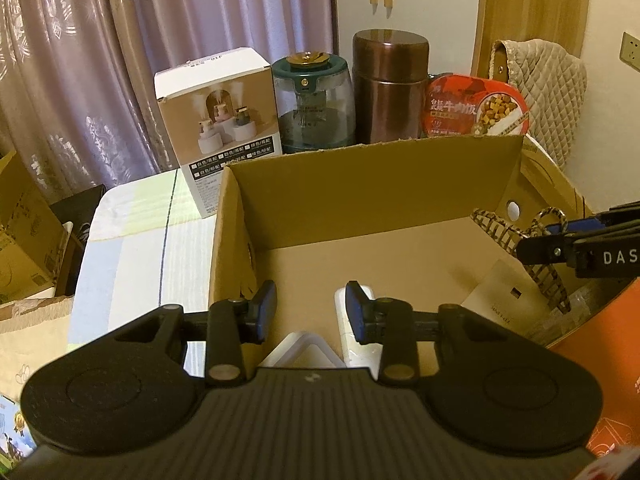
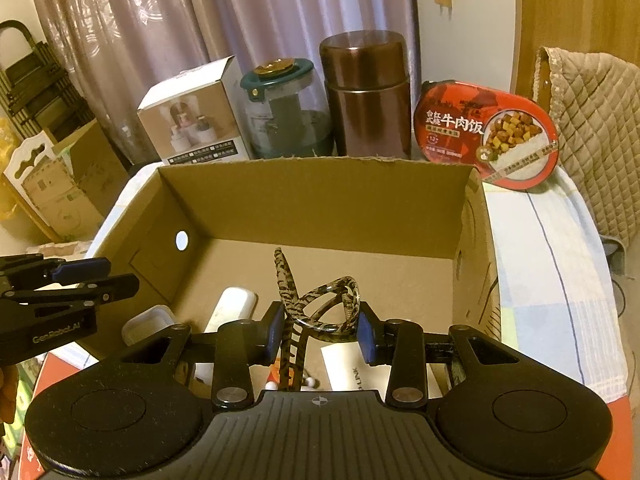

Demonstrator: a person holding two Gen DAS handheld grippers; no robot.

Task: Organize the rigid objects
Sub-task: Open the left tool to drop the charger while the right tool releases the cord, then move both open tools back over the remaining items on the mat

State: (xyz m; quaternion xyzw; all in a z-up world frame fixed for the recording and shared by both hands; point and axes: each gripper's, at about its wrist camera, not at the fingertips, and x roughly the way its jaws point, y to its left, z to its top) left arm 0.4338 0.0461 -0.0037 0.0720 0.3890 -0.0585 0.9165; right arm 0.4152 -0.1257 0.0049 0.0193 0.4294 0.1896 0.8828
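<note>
An open cardboard box (image 1: 360,184) (image 2: 320,196) stands on the table in front of both grippers. My right gripper (image 2: 320,330) (image 1: 536,236) is shut on a tortoiseshell hair claw clip (image 2: 320,304) (image 1: 504,236), held above the box's near right part. My left gripper (image 1: 311,312) (image 2: 120,274) hovers over the box's near left corner, its pads a little apart with nothing between them. Below it, inside the box, lie a white oblong item (image 1: 348,336) (image 2: 232,308) and a white square container (image 2: 148,320). A white card (image 2: 344,368) (image 1: 508,300) lies on the box floor.
Behind the box stand a humidifier carton (image 1: 216,120), a green-lidded glass jar (image 1: 312,104), a brown metal canister (image 1: 390,88) and a red beef-rice meal tub (image 1: 476,106). A quilted bag (image 1: 540,80) hangs at the back right. Cardboard boxes (image 2: 72,184) sit off the table's left.
</note>
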